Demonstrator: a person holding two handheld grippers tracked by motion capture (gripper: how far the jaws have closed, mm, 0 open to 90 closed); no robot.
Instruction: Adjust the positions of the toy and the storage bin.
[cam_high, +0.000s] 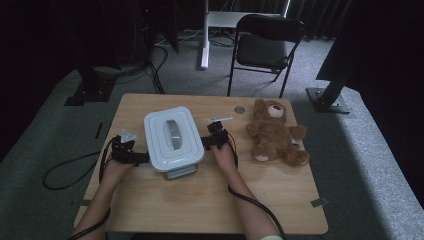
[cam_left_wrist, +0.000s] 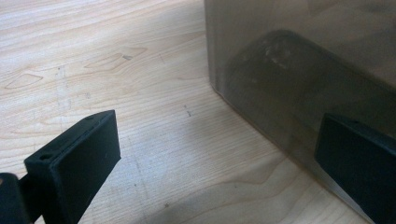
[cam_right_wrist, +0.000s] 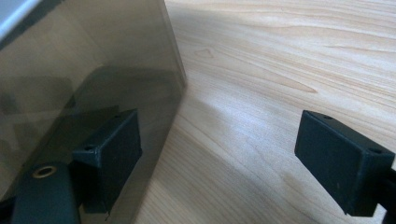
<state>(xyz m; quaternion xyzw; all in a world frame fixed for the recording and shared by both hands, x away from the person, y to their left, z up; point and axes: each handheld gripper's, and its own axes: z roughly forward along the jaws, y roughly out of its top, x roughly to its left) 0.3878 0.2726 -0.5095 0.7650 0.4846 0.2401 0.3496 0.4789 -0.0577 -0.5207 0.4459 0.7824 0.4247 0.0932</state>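
Contents of the lidded storage box (cam_high: 173, 139) impossible to make out through its smoky wall. Sitting mid-table (cam_high: 200, 200), teddy bear (cam_high: 275, 132) well off to its right. Left gripper (cam_high: 131, 152) and right gripper (cam_high: 214, 139) flanking it low, jaws wide apart, one jaw each against the wall.

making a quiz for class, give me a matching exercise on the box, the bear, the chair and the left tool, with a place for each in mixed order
Things:
1. box
2. bear
3. chair
4. left tool

Places:
A. on the floor beyond the table
B. at the box's left side
C. on the table, between the two tools
D. on the table's right part

Pairs: 1-C, 2-D, 3-A, 4-B
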